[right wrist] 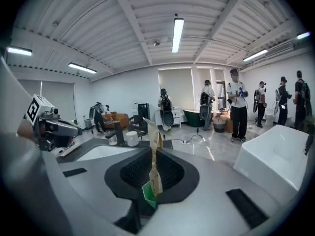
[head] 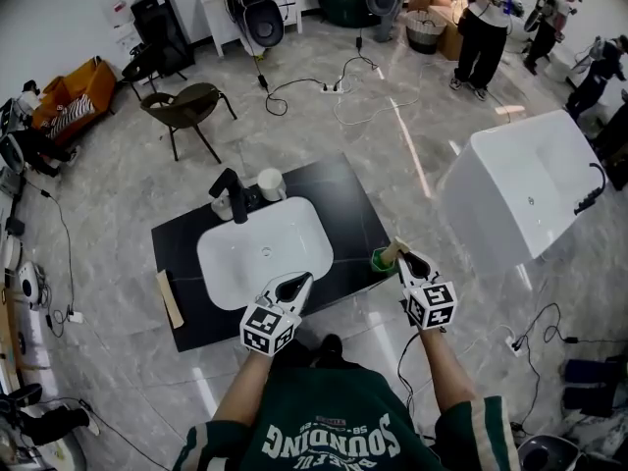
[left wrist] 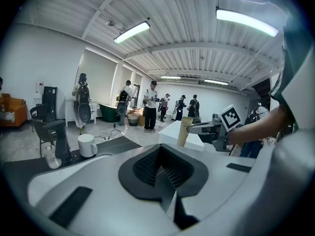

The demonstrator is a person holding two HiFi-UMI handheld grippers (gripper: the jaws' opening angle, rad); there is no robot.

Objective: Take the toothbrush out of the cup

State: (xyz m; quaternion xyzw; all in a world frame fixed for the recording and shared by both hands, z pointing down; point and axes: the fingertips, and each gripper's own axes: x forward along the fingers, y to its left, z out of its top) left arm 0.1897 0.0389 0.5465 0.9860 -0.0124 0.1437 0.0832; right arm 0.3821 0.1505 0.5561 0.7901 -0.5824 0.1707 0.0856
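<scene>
One toothbrush, in a tan paper wrapper, stood upright between the jaws of the right gripper. The jaws were clenched on the wrapper about midway up its length. The top of the wrapper rose above the jaws, bent and creased. Its lower end hung just over a green cup. Whether that end was fully clear of the cup's rim could not be told.

One green cup, sitting at the right edge of a black counter, directly under the right gripper's tips.

One left gripper, its jaws closed together with nothing between them, held over the near rim of the basin, well apart from the cup.

One white sink basin, rectangular with rounded corners, set into the middle of the counter.

One black faucet, at the far left corner of the basin.

One white mug, just beside the faucet on its right.

One pale wooden strip, lying along the counter's left edge.

One white bathtub, on the marble floor to the right, apart from the counter.

One dark chair, beyond the counter. Several people stood at the far end of the room.
</scene>
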